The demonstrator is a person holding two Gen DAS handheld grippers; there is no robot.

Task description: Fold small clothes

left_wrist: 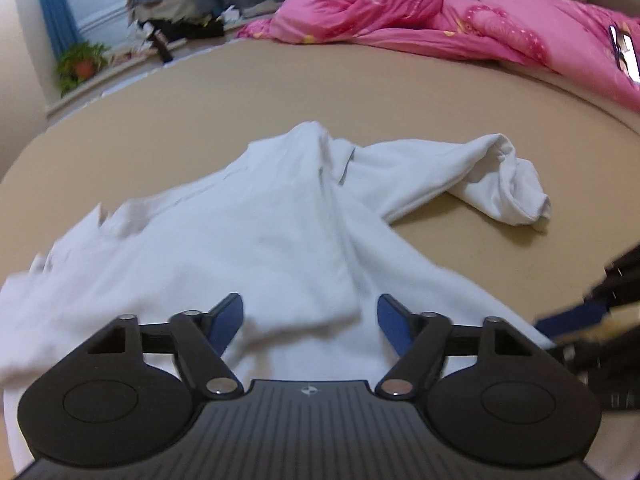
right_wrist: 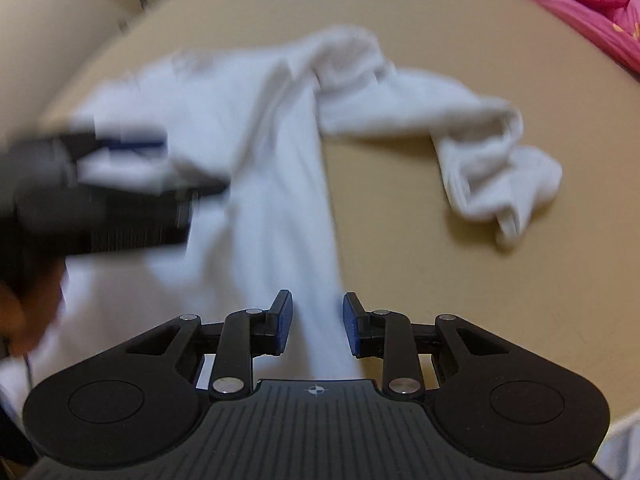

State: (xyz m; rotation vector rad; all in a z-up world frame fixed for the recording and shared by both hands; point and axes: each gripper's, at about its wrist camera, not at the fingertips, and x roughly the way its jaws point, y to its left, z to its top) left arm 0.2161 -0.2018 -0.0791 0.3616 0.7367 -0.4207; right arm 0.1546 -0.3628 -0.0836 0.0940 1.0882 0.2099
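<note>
A white long-sleeved garment (left_wrist: pixel 256 232) lies spread and rumpled on the tan bed sheet (left_wrist: pixel 280 92), one sleeve (left_wrist: pixel 492 176) reaching right with a crumpled cuff. My left gripper (left_wrist: pixel 310 320) is open over the garment's near part, nothing between its blue pads. In the right wrist view the garment (right_wrist: pixel 260 152) is motion-blurred and its sleeve (right_wrist: pixel 480 152) trails right. My right gripper (right_wrist: pixel 317 322) is open over a long fold of the cloth. The left gripper (right_wrist: pixel 132 160) shows blurred at the left there; the right gripper's edge (left_wrist: pixel 592 312) shows at the right of the left wrist view.
A pink quilt (left_wrist: pixel 460 16) is heaped at the far side of the bed, a phone-like object (left_wrist: pixel 624 52) on it. A pile of clothes (left_wrist: pixel 172 4) and a potted plant (left_wrist: pixel 80 64) stand by the window at far left.
</note>
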